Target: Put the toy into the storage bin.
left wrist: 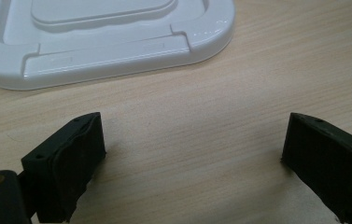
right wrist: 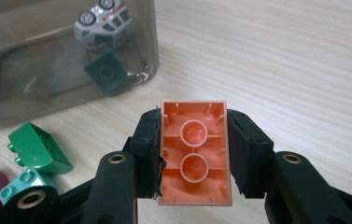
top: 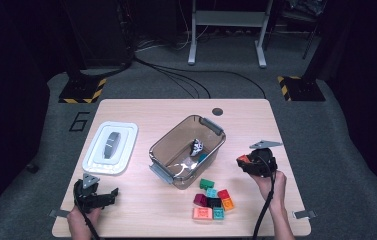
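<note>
Orange brick [right wrist: 195, 154], underside up, pinched across its long sides by right claw [right wrist: 193, 156]: light, rigid, slick plastic; left claw [left wrist: 192, 163] wide open, empty.

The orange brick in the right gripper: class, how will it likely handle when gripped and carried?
The orange brick looks like hollow moulded plastic, so probably stiff and light. Its flat side walls sit square against the right gripper pads, so it seems unlikely to twist. Its glossy surface may slip under a loose grip.
</note>
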{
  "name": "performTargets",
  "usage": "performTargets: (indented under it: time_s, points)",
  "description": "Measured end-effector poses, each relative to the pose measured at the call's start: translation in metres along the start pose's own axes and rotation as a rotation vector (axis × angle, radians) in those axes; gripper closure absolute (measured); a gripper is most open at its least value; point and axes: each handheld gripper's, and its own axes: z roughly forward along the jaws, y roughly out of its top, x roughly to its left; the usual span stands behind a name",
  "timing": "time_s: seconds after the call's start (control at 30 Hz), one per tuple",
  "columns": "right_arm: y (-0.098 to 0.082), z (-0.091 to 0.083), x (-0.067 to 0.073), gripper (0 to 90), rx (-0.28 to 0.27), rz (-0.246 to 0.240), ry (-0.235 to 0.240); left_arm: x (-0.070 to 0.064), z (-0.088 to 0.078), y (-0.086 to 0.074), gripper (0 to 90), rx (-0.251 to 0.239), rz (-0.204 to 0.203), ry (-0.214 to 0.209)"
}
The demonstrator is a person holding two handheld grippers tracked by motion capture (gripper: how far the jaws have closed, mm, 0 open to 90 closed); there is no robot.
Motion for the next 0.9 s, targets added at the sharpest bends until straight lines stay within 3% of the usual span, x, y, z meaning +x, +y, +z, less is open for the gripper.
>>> performTargets:
  time_s: [0.23,0.9]
  points:
    - [0.013,-0.007,-0.007,58.3,-0.034,0.009,0.003,0.0,0.0,0.0,5.7,-0.001,-0.002,0.001]
    - [0.043,-0.01,-0.016,58.3,-0.05,0.003,-0.003,0.0,0.0,0.0,5.7,-0.001,-0.001,0.001]
